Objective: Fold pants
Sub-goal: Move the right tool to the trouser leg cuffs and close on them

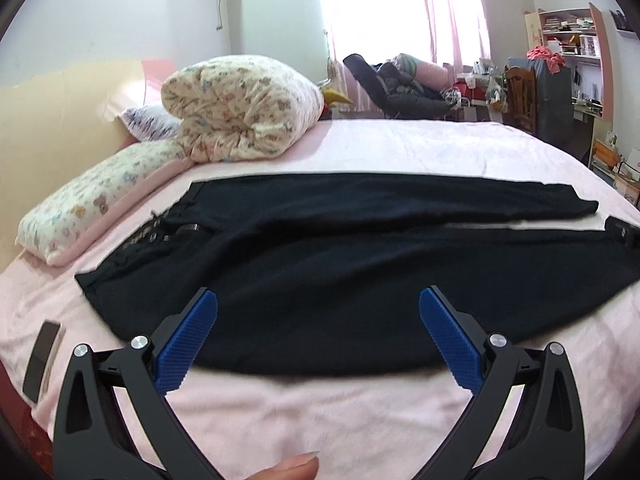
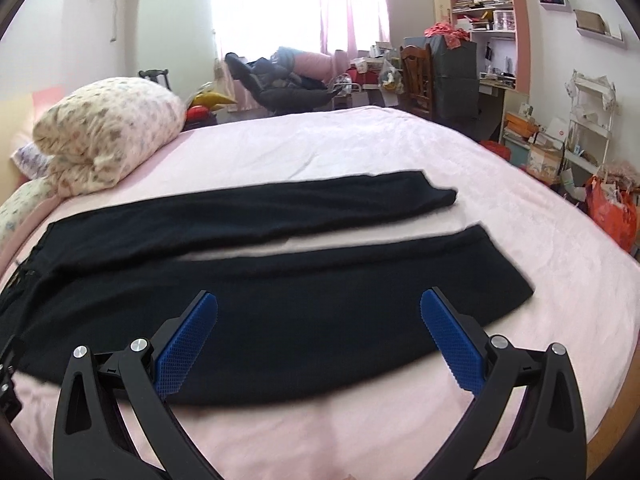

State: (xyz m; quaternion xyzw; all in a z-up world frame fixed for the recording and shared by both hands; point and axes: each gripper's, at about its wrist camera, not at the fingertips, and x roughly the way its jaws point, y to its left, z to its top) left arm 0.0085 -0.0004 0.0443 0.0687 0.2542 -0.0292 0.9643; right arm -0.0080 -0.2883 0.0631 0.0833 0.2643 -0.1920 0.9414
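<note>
Black pants [image 1: 320,248] lie flat across the pink bed, waistband to the left, both legs running right with a thin gap between them. My left gripper [image 1: 318,304] is open and empty, hovering over the near edge of the pants close to the waist end. In the right wrist view the pants [image 2: 280,264] show both leg ends at the right. My right gripper [image 2: 319,304] is open and empty above the near leg. The other gripper's tip shows at the far right of the left wrist view [image 1: 628,234].
A rolled floral quilt [image 1: 240,108] and a floral pillow [image 1: 92,208] sit at the bed's head on the left. A phone [image 1: 42,360] lies on the bed's near left corner. A cluttered desk, chair [image 2: 418,76] and shelves [image 2: 592,120] stand beyond the bed's right side.
</note>
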